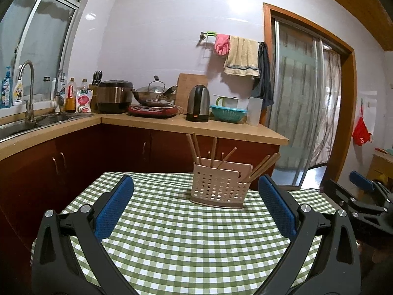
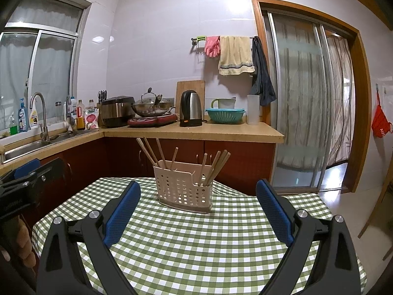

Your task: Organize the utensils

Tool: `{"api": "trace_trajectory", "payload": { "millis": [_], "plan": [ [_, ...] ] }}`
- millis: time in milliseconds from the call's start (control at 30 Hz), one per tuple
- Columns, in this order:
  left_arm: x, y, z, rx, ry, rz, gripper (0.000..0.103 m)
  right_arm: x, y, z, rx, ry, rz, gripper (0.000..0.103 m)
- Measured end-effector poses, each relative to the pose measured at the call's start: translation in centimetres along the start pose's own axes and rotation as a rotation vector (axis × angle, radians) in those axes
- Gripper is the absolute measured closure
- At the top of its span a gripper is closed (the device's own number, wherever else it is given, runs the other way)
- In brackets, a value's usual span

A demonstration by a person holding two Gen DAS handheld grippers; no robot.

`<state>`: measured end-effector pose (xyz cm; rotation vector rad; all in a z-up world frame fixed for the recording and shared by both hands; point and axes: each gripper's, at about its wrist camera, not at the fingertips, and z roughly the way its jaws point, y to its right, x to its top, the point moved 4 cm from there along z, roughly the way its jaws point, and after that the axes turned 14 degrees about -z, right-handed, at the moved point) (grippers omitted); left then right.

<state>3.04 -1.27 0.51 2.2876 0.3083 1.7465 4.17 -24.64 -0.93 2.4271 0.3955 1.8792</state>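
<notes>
A pale perforated plastic utensil holder stands upright near the far edge of a table with a green-checked cloth. Several wooden chopsticks stick up out of it, leaning left and right. My left gripper hovers over the near part of the table, open, nothing between its blue pads. My right gripper is open and empty too, about level with it. Each gripper shows at the other view's edge: the right gripper, the left gripper.
Behind the table runs an L-shaped counter with a sink, bottles, a rice cooker, a wok, a kettle and a teal colander. A sliding glass door is at the right. A person's hand holds the left tool.
</notes>
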Motion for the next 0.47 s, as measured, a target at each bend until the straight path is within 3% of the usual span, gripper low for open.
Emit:
{"api": "trace_trajectory", "payload": {
  "millis": [233, 467],
  "plan": [
    [0.2, -1.0, 1.1, 0.035, 0.010, -0.011, 0.004, -0.4, 0.2, 0.9, -0.008, -0.019, 0.003, 0.011],
    [-1.5, -3.1, 4.4, 0.094, -0.057, 0.001, 0.004, -2.0, 1.1, 2.9, -0.020, -0.074, 0.021, 0.011]
  ]
}}
